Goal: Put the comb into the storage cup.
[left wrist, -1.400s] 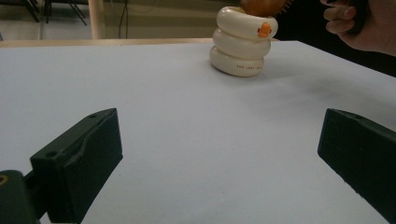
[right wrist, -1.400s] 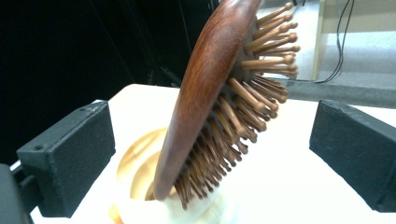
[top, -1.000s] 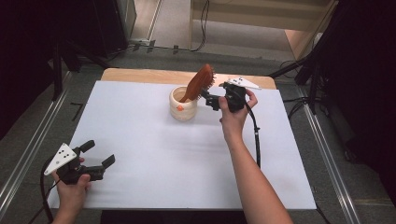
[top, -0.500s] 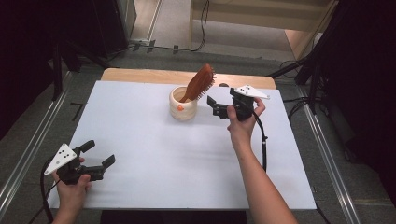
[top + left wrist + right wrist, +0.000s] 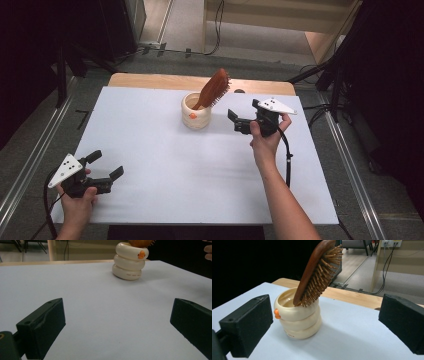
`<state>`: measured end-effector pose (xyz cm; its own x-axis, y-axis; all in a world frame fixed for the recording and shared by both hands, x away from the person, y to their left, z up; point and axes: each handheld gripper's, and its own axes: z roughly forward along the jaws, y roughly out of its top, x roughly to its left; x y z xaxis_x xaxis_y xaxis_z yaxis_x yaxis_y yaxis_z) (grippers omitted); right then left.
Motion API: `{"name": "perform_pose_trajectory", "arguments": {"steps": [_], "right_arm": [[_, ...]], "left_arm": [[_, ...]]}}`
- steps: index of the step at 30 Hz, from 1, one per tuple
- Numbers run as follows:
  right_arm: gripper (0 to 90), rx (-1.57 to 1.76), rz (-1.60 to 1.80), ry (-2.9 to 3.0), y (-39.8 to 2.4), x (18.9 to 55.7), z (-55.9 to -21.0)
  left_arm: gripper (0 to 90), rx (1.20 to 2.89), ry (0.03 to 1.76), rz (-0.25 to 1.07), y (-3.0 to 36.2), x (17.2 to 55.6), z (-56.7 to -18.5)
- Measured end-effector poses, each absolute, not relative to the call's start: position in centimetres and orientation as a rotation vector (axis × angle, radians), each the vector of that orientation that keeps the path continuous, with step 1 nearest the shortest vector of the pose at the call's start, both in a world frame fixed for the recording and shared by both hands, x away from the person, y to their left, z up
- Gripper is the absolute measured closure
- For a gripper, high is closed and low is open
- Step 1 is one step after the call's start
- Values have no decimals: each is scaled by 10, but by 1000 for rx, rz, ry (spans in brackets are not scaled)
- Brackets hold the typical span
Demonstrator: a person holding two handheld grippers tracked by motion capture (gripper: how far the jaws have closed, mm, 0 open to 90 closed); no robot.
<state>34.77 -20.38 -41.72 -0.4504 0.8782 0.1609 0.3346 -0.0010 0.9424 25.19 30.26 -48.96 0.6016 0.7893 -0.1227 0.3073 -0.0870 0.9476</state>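
Observation:
A cream ringed cup with an orange mark stands at the back middle of the white table. A brown wooden hairbrush leans in it, head up and bristles toward the right gripper. My right gripper hovers just right of the cup, open and empty, its jaws pointing at it. My left gripper rests open at the table's front left corner, far from the cup, with nothing between its jaws.
A wooden strip runs along the table's back edge. Metal rails flank the table on both sides. Cables trail from the right gripper along the forearm. Dark stands and floor lie beyond the back edge.
My right gripper has drawn back to the right, away from the brush and cup, with its jaws open. The left gripper has stayed put.

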Motion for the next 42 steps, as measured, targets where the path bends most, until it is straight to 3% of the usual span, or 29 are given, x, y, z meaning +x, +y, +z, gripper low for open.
{"name": "perform_pose_trajectory", "arguments": {"steps": [42], "right_arm": [[0,1235,1399,1770,-267,283,-448]], "left_arm": [[0,1675,922,527,301,251,-490]]}}
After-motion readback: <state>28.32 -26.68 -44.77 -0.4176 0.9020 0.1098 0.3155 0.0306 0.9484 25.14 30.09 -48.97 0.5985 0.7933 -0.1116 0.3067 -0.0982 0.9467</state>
